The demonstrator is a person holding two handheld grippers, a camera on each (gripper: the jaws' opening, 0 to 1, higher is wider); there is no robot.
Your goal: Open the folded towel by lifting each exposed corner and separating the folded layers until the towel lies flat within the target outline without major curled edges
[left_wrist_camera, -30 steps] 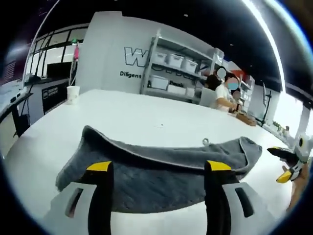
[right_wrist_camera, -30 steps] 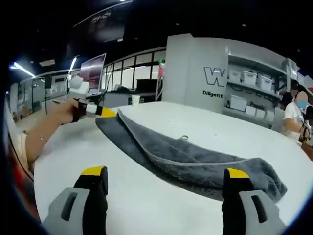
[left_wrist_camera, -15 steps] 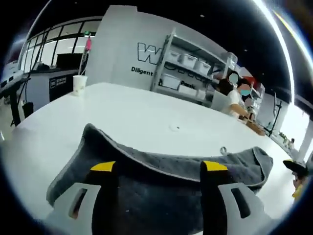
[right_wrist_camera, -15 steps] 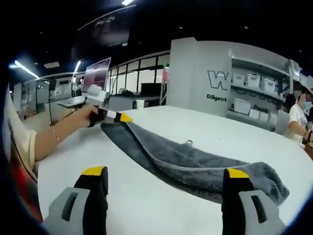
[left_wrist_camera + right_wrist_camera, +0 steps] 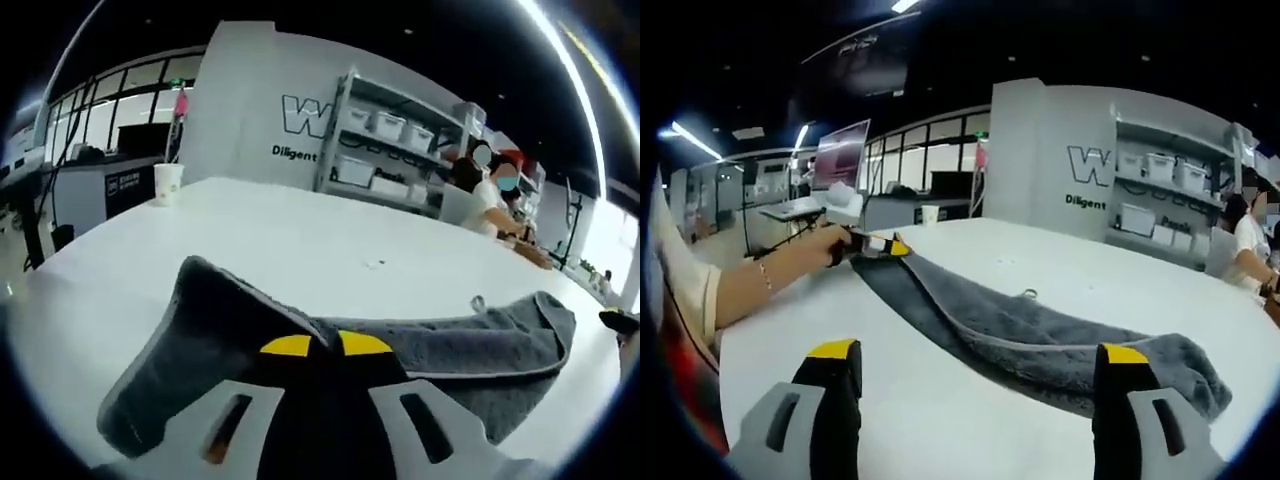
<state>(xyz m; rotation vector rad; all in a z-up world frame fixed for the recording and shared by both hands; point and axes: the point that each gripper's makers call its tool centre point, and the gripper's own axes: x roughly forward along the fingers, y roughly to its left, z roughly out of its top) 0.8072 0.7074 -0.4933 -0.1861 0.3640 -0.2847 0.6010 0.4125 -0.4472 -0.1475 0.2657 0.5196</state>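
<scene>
A grey towel (image 5: 450, 335) lies folded into a long band on the white table (image 5: 300, 240), with a small hanging loop (image 5: 477, 302) on its far edge. My left gripper (image 5: 325, 345) is shut on the towel's near-left edge, and the cloth bunches up around its yellow tips. In the right gripper view the same towel (image 5: 1040, 335) runs from upper left to lower right. There the left gripper (image 5: 875, 243), held by a person's hand, pinches the towel's far corner. My right gripper (image 5: 978, 352) stands open above bare table in front of the towel, touching nothing.
A paper cup (image 5: 168, 183) stands near the table's far left edge. Shelves with storage bins (image 5: 390, 150) line the back wall. A seated person (image 5: 495, 195) is at the table's far right. The person's forearm (image 5: 750, 290) reaches in from the left.
My left gripper has gone from wide open over the towel's edge to shut on it. The right gripper stays open and has barely moved.
</scene>
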